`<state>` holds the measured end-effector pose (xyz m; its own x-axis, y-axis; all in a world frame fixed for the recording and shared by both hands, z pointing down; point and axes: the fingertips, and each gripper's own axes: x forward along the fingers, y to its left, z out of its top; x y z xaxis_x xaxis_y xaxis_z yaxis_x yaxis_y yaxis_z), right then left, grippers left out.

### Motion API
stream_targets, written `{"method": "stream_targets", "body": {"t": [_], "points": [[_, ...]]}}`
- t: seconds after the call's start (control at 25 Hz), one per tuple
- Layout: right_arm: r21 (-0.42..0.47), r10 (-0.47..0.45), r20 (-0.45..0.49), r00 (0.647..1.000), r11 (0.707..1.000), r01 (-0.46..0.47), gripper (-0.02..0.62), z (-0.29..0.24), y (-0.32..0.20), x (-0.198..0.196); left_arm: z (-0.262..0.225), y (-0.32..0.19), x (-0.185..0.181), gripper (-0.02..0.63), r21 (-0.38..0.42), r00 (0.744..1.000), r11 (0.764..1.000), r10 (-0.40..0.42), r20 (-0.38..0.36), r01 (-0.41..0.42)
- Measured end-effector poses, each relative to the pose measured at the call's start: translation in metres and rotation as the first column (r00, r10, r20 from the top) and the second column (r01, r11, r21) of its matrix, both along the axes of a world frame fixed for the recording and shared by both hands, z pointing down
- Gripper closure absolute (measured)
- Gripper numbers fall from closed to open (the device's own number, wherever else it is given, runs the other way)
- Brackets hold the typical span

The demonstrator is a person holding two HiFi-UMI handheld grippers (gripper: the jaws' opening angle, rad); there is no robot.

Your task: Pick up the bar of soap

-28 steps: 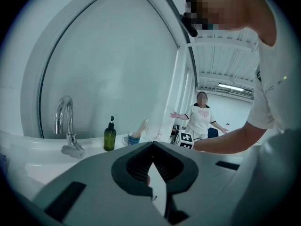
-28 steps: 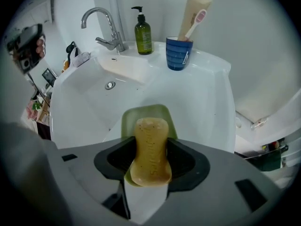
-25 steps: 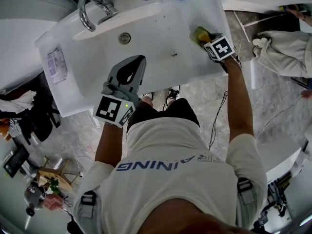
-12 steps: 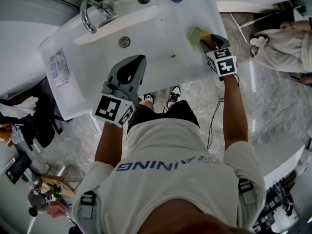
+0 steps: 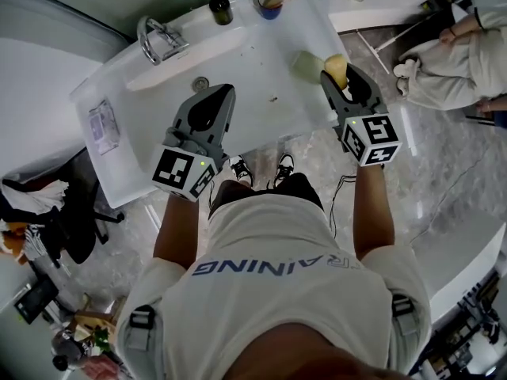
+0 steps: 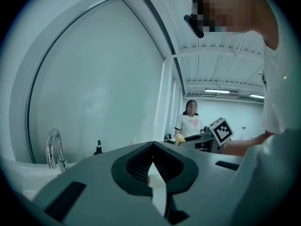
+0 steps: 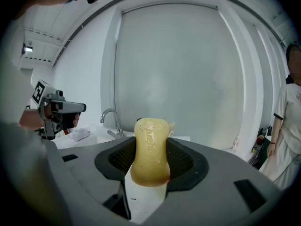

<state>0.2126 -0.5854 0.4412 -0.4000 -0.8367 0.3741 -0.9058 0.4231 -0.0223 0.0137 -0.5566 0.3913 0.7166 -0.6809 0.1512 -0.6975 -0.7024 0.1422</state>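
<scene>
Soap (image 7: 149, 149) lifted off sink (image 5: 253, 58), R tongs (image 5: 339, 73) clamped, arm raised

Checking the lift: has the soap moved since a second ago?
Yes. Clamped in the right gripper, the soap has come away from the pale green pad on the sink, toward the person.

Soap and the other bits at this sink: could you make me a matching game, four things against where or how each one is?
Things:
1. bar of soap
2. left gripper
3. faucet
4. dark bottle

Places or states:
A. shut, nothing in it
B. on the back rim of the sink, beside a blue cup
C. clamped upright in the right gripper
D. curved chrome, at the basin's far left

Pairs: 1-C, 2-A, 3-D, 4-B
</scene>
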Motion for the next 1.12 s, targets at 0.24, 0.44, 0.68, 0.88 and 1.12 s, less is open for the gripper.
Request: {"method": "stream_targets", "body": {"t": [0.24, 0.44, 0.68, 0.88, 1.12], "points": [[0.151, 0.016, 0.020, 1.000, 0.988, -0.019, 0.391, -0.062, 0.037, -0.010, -0.031, 0.008, 0.000, 0.600, 0.070, 1.000, 0.997, 0.014, -0.007, -0.013], [0.215, 0.025, 0.035, 0.999, 0.976, -0.032, 0.391, -0.088, 0.054, -0.017, -0.050, 0.016, -0.005, 0.600, 0.105, 1.000, 0.994, 0.024, -0.016, -0.022], [0.254, 0.029, 0.037, 0.999, 0.967, -0.037, 0.391, -0.105, 0.064, -0.024, -0.063, 0.023, -0.012, 0.600, 0.132, 1.000, 0.991, 0.023, -0.019, -0.021], [0.279, 0.037, 0.033, 0.999, 0.959, -0.045, 0.391, -0.118, 0.068, -0.025, -0.067, 0.027, -0.013, 0.600, 0.142, 0.999, 0.990, 0.027, -0.026, -0.023], [0.295, 0.037, 0.025, 0.999, 0.955, -0.042, 0.391, -0.126, 0.069, -0.027, -0.069, 0.030, -0.012, 0.600, 0.145, 0.999, 0.989, 0.031, -0.032, -0.026]]}}
